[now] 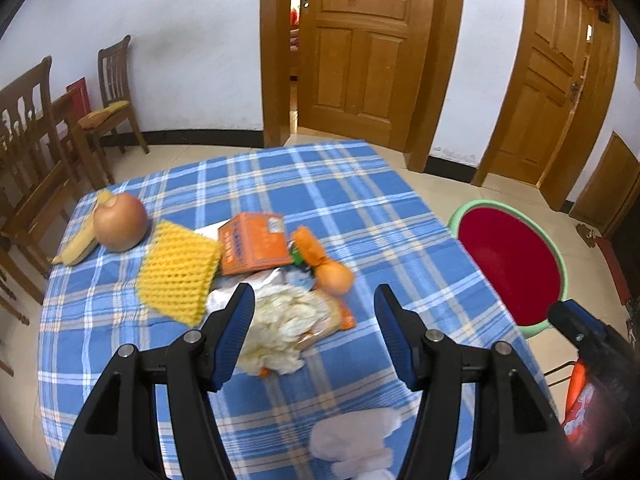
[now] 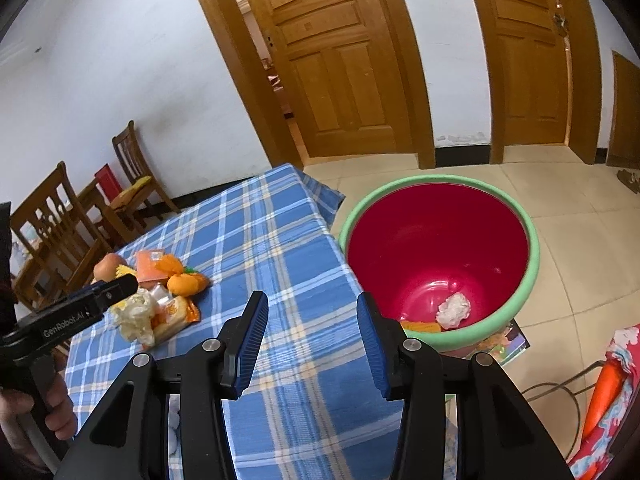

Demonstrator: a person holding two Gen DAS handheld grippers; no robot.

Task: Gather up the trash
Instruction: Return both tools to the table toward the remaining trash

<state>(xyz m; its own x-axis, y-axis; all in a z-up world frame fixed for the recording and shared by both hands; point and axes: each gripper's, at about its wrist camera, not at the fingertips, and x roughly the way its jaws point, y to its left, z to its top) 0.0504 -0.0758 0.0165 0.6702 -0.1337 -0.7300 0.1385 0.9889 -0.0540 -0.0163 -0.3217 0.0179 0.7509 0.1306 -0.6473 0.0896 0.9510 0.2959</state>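
Left gripper (image 1: 314, 334): jaws spread, empty, above crumpled white wrapper (image 1: 280, 328) on checked tabletop (image 1: 360, 216). Right gripper (image 2: 312, 344): jaws spread, empty, between tabletop edge and red bin (image 2: 440, 240). Trash pile mid-tabletop: orange box (image 1: 254, 248), yellow foam net (image 1: 176, 270), orange peel (image 1: 338, 278). Apple (image 1: 120, 222), banana (image 1: 82, 240) at far left. Bin on floor beside tabletop holds white paper wad (image 2: 454, 310).

Tabletop cloth (image 1: 360, 216): blue plaid crossed by white and pale yellow lines. Bin (image 2: 532, 248): red interior, green rim. Crumpled tissue (image 2: 454, 310) inside bin: white. Foam fruit net (image 1: 176, 270): yellow, honeycomb mesh. Box (image 1: 254, 248): orange. Apple (image 1: 120, 222): reddish-yellow. Banana (image 1: 80, 244): yellow. Left tongs (image 1: 314, 338) and right tongs (image 2: 312, 346): black bodies, blue ribbed pads.
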